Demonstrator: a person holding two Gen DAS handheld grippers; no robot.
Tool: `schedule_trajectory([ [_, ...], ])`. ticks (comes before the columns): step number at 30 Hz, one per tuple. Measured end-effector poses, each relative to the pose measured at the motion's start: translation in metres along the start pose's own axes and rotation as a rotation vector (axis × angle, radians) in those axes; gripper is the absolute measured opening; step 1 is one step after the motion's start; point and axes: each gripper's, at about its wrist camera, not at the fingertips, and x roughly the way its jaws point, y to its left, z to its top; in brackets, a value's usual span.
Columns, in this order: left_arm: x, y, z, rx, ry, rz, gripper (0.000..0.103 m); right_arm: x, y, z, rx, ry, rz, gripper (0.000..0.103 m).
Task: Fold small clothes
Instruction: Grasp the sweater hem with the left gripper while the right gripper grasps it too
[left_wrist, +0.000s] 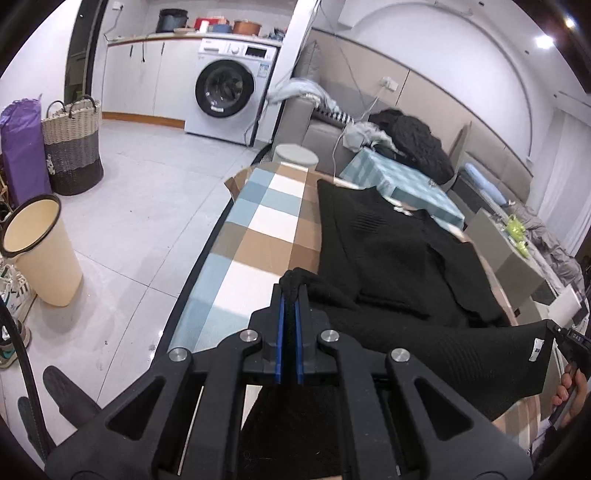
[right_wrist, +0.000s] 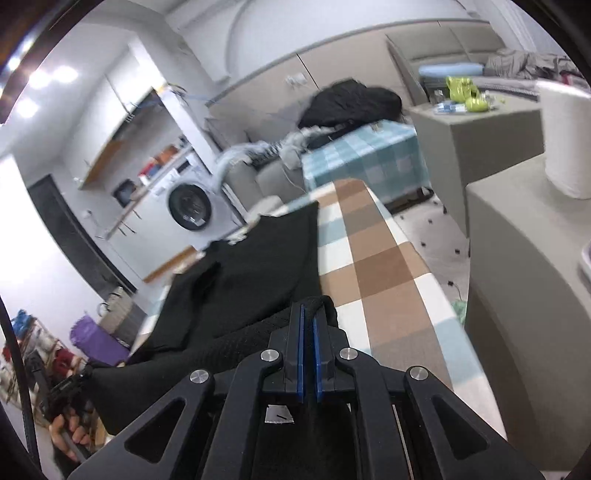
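- Early in the fold, I judge: the black garment (left_wrist: 384, 258) lies mostly spread ahead of both jaws, only its near hem lifted.
- Left gripper (left_wrist: 290, 295) and right gripper (right_wrist: 308, 317) — each nearly closed, pinching a hem corner.
- Left to do: carry the hem forward — then fold again.
- Underneath, a checked tablecloth (left_wrist: 258, 229); beyond, a washing machine (left_wrist: 229, 88) and sofa (left_wrist: 325, 122).

Bright ceiling glare, fisheye-warped, blurred edges.
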Motion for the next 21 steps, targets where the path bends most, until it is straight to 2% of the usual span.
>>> schedule_trajectory([
  [4,0.046,0.002,0.008,-0.031,0.087,0.004,0.003,0.047,-0.006,0.008,-0.014,0.1,-0.056,0.005],
  [6,0.057,0.003,0.005,-0.026,0.124,0.008,0.004,0.063,-0.014,0.005,-0.011,0.182,-0.085,0.016],
  [7,0.06,0.004,0.002,-0.018,0.134,0.01,0.012,0.065,-0.018,0.004,-0.008,0.198,-0.09,0.019],
  [8,0.062,0.004,-0.001,-0.011,0.148,0.019,0.031,0.065,-0.021,0.001,-0.007,0.201,-0.092,0.032],
  [9,0.065,0.005,-0.005,-0.009,0.16,0.021,0.04,0.065,-0.024,-0.002,-0.008,0.208,-0.084,0.049],
  [10,0.067,0.006,-0.008,-0.01,0.163,0.013,0.054,0.066,-0.026,-0.005,-0.009,0.218,-0.062,0.053],
  [11,0.07,0.006,-0.012,-0.007,0.169,0.009,0.056,0.066,-0.027,-0.007,-0.013,0.234,-0.031,0.054],
  [12,0.074,0.006,-0.014,0.001,0.182,0.006,0.056,0.069,-0.026,-0.01,-0.028,0.252,-0.008,0.054],
  [15,0.093,0.001,-0.019,0.02,0.212,0.015,0.056,0.077,-0.015,-0.017,-0.11,0.276,-0.015,0.054],
  [18,0.108,0.001,-0.021,-0.017,0.229,-0.008,0.056,0.088,-0.005,-0.022,-0.163,0.289,-0.03,0.054],
  [19,0.108,0.0,-0.022,-0.015,0.221,-0.011,0.052,0.09,-0.003,-0.022,-0.171,0.292,-0.035,0.054],
  [20,0.109,-0.003,-0.022,-0.005,0.224,-0.034,0.037,0.092,-0.001,-0.023,-0.178,0.293,-0.033,0.053],
  [21,0.11,-0.006,-0.023,0.005,0.225,-0.052,0.032,0.094,0.002,-0.025,-0.192,0.293,-0.032,0.046],
])
